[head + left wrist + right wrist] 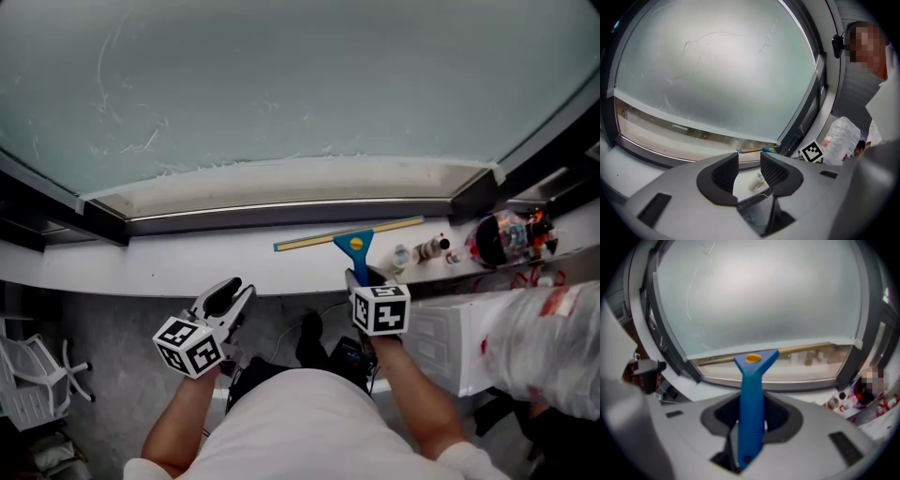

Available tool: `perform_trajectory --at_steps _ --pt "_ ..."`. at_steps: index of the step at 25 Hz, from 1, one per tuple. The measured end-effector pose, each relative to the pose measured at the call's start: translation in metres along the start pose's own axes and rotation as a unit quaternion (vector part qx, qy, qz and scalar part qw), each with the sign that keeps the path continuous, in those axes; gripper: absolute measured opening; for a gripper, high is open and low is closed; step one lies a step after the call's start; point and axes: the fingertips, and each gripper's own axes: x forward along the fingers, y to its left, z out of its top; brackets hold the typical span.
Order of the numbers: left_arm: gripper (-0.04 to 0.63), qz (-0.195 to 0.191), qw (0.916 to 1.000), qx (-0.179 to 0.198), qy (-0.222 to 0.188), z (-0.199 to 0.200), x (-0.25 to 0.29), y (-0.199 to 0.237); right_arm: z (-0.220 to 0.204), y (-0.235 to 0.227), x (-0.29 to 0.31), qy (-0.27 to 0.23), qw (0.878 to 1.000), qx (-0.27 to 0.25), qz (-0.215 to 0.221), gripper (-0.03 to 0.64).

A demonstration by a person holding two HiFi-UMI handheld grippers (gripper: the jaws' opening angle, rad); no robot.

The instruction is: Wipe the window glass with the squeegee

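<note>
The right tool is clenched on the blue handle of the squeegee, which lies on the white sill below the window glass. The handle runs near to far. The blade sits at the far end and spans left to right. The left tool is released and grips nothing.

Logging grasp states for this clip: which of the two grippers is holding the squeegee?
The right gripper, its jaws shut on the blue handle of the squeegee; the left gripper has its jaws apart with nothing between them.
</note>
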Motion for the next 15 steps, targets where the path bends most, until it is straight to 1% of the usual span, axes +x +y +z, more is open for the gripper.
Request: perform_trajectory --at_steps 7,10,15 --pt "0.166 -0.022 0.9996 0.011 -0.015 -0.002 -0.050 0.005 -0.015 0.043 -0.023 -0.018 1.000 0.004 -0.012 0.146" --pt "0.166 -0.030 0.9993 0.013 -0.015 -0.010 -0.076 0.009 -0.030 0.065 -0.032 -0.020 1.000 0.012 -0.016 0.146" --pt "0.166 -0.049 0.9982 0.030 -0.019 -0.021 -0.124 0.007 -0.054 0.100 -0.053 -0.037 0.999 0.020 -0.028 0.146"
